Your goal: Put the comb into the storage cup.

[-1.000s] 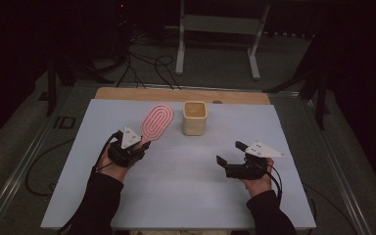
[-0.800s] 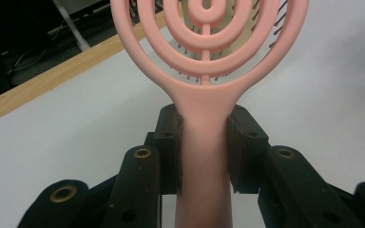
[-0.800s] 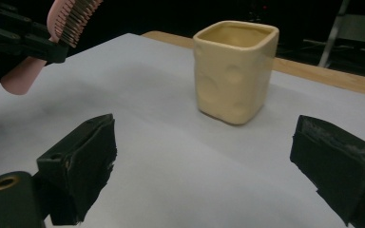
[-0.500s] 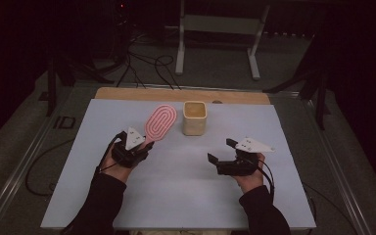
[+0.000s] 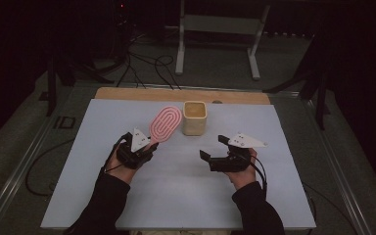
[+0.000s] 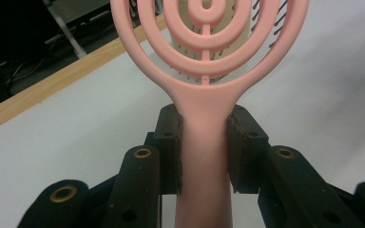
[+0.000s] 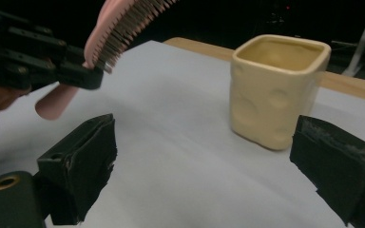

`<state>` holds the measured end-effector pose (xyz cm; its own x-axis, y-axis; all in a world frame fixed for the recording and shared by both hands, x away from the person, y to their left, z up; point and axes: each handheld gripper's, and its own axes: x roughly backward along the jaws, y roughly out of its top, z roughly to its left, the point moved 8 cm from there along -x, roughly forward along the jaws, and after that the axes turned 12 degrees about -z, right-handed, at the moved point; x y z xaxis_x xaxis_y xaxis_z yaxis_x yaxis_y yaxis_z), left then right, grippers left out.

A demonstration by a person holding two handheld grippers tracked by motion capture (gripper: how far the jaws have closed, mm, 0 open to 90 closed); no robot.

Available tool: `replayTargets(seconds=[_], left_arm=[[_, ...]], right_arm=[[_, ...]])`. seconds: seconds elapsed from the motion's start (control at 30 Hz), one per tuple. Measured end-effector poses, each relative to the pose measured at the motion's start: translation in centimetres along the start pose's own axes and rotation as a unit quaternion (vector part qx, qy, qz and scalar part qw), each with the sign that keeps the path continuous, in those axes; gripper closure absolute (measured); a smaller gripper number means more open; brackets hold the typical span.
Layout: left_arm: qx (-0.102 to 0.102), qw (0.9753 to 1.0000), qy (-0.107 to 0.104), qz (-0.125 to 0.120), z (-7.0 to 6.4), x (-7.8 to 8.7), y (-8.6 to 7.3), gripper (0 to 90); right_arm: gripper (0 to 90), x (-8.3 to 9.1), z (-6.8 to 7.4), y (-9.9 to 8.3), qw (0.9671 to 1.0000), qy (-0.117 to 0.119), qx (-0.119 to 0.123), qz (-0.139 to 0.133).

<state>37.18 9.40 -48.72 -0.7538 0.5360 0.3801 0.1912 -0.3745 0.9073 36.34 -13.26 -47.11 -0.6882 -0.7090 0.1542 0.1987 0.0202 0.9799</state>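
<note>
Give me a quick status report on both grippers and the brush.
Left gripper shut on pink hairbrush handle, brush lifted. Right gripper open, empty, facing the yellow cup. Nothing between brush and cup.

left gripper (image 5: pixel 144 149): jaws clamped | right gripper (image 5: pixel 214 148): jaws spread wide

In the left gripper view the pink hairbrush (image 6: pixel 204 95) is cut off at the top edge, and its handle end runs out of the bottom edge between the jaws. Behind its rings, the cream cup (image 6: pixel 240 35) is mostly hidden. In the right gripper view the brush head leaves the top edge.
</note>
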Motion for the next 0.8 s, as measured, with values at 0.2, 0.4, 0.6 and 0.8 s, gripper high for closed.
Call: replayTargets(seconds=[0.2, 0.4, 0.6, 0.8], left_arm=[[0.001, 1.0, -0.001, -0.006, -0.4, -0.2, 0.2, 70.0], [-0.005, 1.0, -0.004, -0.006, -0.8, -0.3, 0.3, 70.0], [-0.008, 0.9999, -0.004, -0.009, -1.1, -0.5, 0.4, 70.0], [-0.01, 0.9999, -0.008, -0.009, -1.5, -0.7, 0.4, 70.0]], right_arm=[[8.0, -0.6, 0.3, 0.1, 1.0, 0.004, -0.005, 0.001], [8.0, -1.1, 0.8, 0.7, 1.0, 0.007, -0.004, -0.004], [8.0, -1.7, 1.6, 1.2, 0.9999, 0.014, -0.001, -0.007], [8.0, -2.1, 2.1, 1.4, 0.9998, 0.017, -0.003, -0.008]])
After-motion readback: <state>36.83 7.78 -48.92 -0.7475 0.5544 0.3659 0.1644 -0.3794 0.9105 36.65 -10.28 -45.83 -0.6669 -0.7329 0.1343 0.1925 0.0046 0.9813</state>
